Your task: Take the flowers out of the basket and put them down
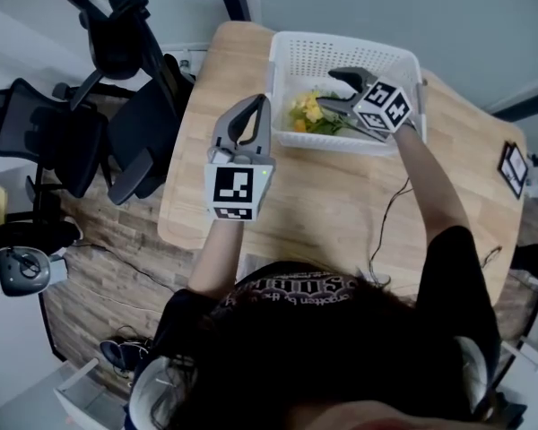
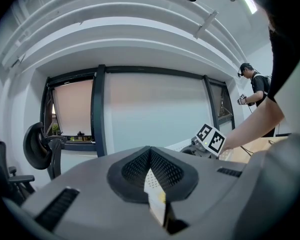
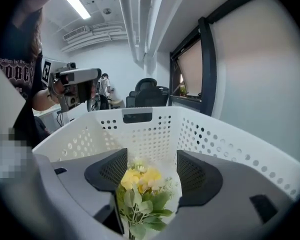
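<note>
Between right gripper jaws, flowers lie, seemingly untouched.

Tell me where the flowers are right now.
Head view: the flowers lie in the white basket at the table's far edge, between the right tongs' open jaws.

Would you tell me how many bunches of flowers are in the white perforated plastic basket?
1: a yellow-flowered, green-leaved bunch lies in the basket by the right gripper, which may hide others.
</note>
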The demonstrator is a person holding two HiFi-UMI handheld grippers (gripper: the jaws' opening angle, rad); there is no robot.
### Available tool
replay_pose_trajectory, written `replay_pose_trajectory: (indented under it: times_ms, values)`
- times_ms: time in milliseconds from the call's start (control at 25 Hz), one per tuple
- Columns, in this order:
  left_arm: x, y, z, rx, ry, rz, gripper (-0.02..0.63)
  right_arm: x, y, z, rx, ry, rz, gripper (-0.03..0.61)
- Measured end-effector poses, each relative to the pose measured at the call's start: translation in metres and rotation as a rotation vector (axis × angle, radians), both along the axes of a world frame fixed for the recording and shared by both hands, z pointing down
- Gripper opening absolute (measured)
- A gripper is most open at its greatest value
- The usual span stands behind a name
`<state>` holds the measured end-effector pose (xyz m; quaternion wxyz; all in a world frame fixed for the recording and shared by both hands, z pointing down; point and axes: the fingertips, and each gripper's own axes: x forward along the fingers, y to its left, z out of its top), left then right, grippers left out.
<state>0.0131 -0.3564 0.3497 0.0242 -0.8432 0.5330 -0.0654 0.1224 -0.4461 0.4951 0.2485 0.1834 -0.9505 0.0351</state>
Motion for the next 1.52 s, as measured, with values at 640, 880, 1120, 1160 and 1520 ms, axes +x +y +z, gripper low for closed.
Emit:
replay_pose_trajectory:
  times_ms: [640,880,1120,1160,1520]
  values:
    - [0.004,-0.013,0.000,0.003,0.000,0.004,0.000,0.002,0.028,0.096,-0.242,0.286,-0.191,0.445]
    - [0.002,-0.012,0.004,-0.006,-0.004,-0.004,0.000,0.012,0.038,0.129,-0.244,0.436,-0.250,0.453]
    - [-0.003,-0.011,0.010,-0.017,-0.001,-0.018,0.000,0.025,0.045,0.160,-0.258,0.549,-0.305,0.451]
    - [-0.005,-0.010,0.010,-0.018,0.000,-0.022,0.000,0.023,0.044,0.161,-0.266,0.535,-0.300,0.449]
    - [-0.010,-0.005,0.010,-0.020,0.002,-0.037,0.000,0.022,0.044,0.158,-0.246,0.563,-0.295,0.344]
